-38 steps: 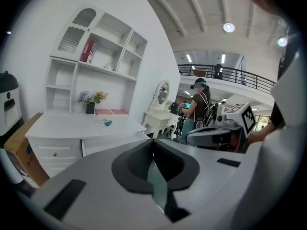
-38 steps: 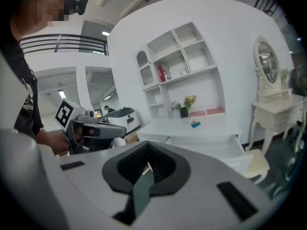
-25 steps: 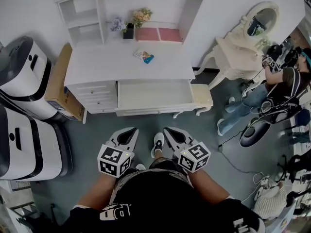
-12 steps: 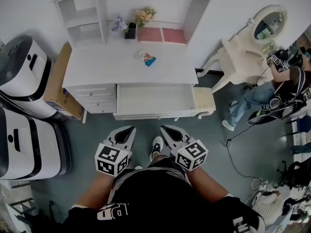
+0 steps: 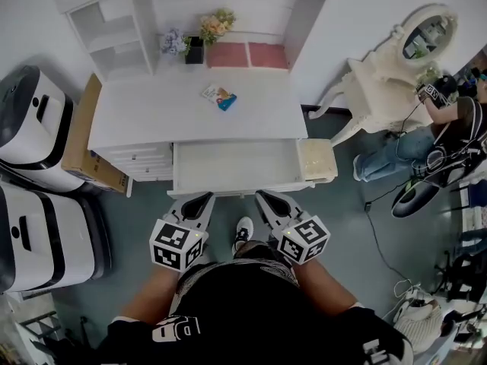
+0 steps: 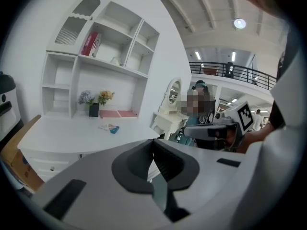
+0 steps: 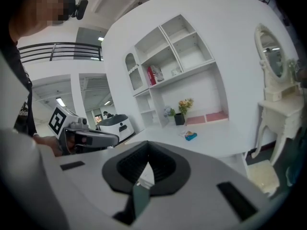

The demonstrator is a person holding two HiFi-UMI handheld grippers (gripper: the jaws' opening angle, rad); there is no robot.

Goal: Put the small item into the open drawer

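On the white table (image 5: 167, 112), toward its back and a little right of centre, the small item (image 5: 220, 97) is lying flat, well apart from the flower pot (image 5: 195, 50) standing against the shelf unit behind it. It is showing as a low white-and-blue packet (too small here to tell what kind), and I am judging it to be light, probably thin-skinned and a bit slick, so likely to skid on the smooth top if nudged from one side only. The open drawer (image 5: 236, 166) is sticking out under the table's front edge, between the item and the person, and nothing is showing inside it. Both tools are hovering just short of the drawer front, side by side: the left tongs (image 5: 205, 198) are clenched with nothing between them, and the right tongs (image 5: 262, 197) are likewise pressed together and empty. Either pair would need to be opening before reaching over the drawer. The better hold, I am thinking, is across the packet's short width near its middle, with the tips coming down steeply so both pads are meeting its edges at once, and with only a gentle squeeze, since the wrapper may be crumpling or squirting out under a hard one.
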